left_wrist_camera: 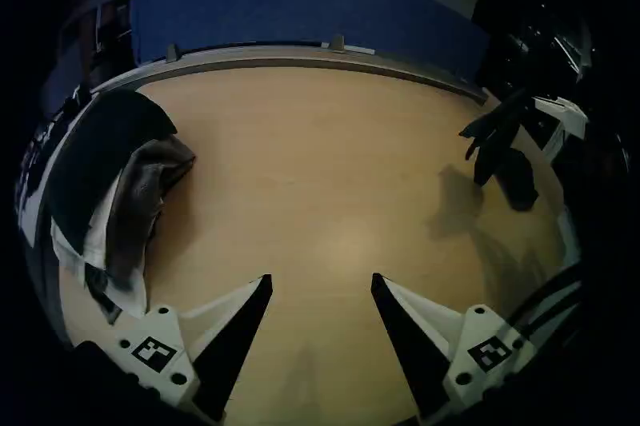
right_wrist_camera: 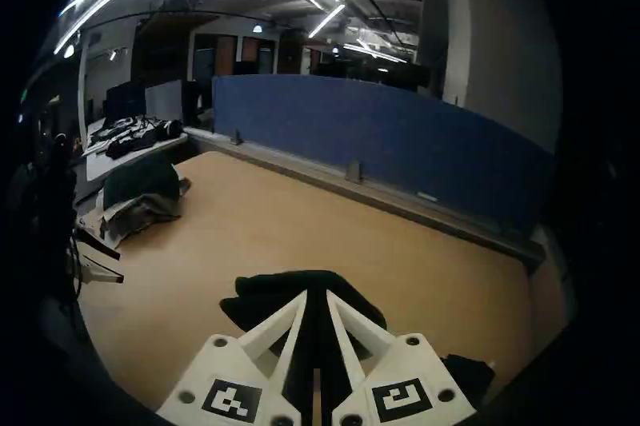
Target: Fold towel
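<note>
Wood worktop (left_wrist_camera: 336, 186), with a blue divider (left_wrist_camera: 304, 10) along its far edge. On the left gripper (left_wrist_camera: 321, 277) the fingers are spread wide over bare wood, gripping nothing. On the right gripper (right_wrist_camera: 317, 292) the fingers are pinched nearly together on one dark towel (right_wrist_camera: 264, 294); the left gripper view catches it dangling by the worktop's right edge. The pile of cloths (left_wrist_camera: 120, 194) at the left edge looks like three: dark, grey-brown, white. The right gripper view adds office ceiling lights (right_wrist_camera: 336, 14).
</note>
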Demonstrator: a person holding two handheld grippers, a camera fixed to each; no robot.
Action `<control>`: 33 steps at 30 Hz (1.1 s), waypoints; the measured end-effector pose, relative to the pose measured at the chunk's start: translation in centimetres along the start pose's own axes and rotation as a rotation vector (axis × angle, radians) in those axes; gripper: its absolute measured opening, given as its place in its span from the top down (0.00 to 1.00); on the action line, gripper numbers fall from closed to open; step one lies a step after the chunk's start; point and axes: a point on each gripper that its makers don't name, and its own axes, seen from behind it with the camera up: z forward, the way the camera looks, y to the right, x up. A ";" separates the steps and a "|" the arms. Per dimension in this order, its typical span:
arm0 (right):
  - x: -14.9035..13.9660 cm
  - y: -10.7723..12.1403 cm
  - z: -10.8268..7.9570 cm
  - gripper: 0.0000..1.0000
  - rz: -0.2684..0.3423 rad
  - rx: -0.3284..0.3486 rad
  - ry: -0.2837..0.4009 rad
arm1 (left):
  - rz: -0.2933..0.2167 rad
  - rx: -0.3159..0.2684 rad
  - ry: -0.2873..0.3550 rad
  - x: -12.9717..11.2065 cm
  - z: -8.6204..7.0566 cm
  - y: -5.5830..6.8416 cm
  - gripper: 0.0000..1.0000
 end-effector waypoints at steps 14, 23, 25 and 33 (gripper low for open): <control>-0.9 9.9 -1.5 0.99 0.001 -0.121 -0.021 | 0.010 -0.002 -0.008 0.3 0.6 0.5 0.08; -1.0 15.1 -1.7 0.99 0.010 -0.184 -0.024 | 0.019 0.000 -0.013 0.7 0.9 0.9 0.08; -0.9 16.1 -1.7 0.99 0.011 -0.195 -0.025 | 0.021 0.000 -0.014 0.7 0.9 1.0 0.08; -1.1 19.5 -1.8 0.99 0.017 -0.235 -0.034 | 0.023 0.001 -0.018 0.6 1.1 1.2 0.08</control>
